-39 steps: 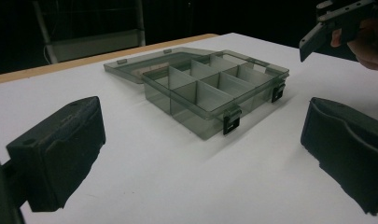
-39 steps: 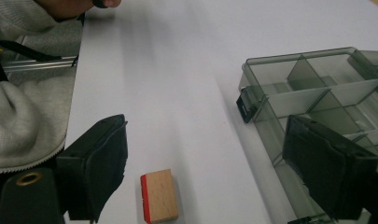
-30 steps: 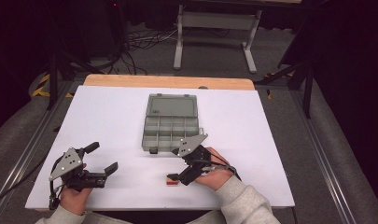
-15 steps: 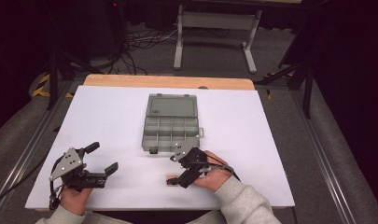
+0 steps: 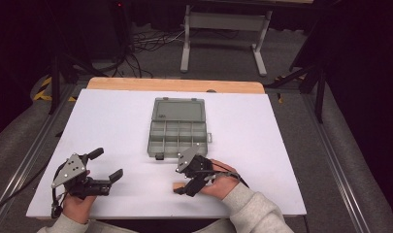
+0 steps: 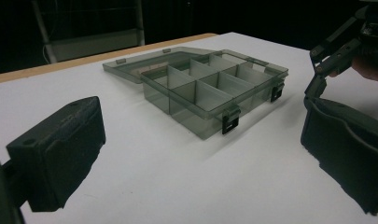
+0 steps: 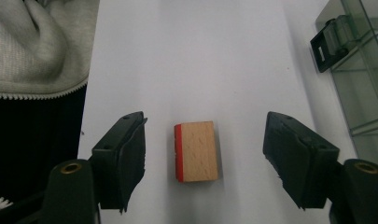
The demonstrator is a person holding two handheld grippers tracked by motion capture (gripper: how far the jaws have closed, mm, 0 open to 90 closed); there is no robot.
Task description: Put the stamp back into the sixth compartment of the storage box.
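Wooden block, frame centre: pale tan, faint speckle, red strip down left side. Right gripper black, brass-coloured rivets, lower corners. Left gripper black, grey plate on top, lower left. Compartment box, centre: translucent smoky grey-green, black latches. Table plain white, light wood strip along upper edge. Sleeve, upper left: light grey knit, white zip.

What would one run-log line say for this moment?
right gripper: jaws closing around wooden block, not touching | left gripper: open, idle | box: open
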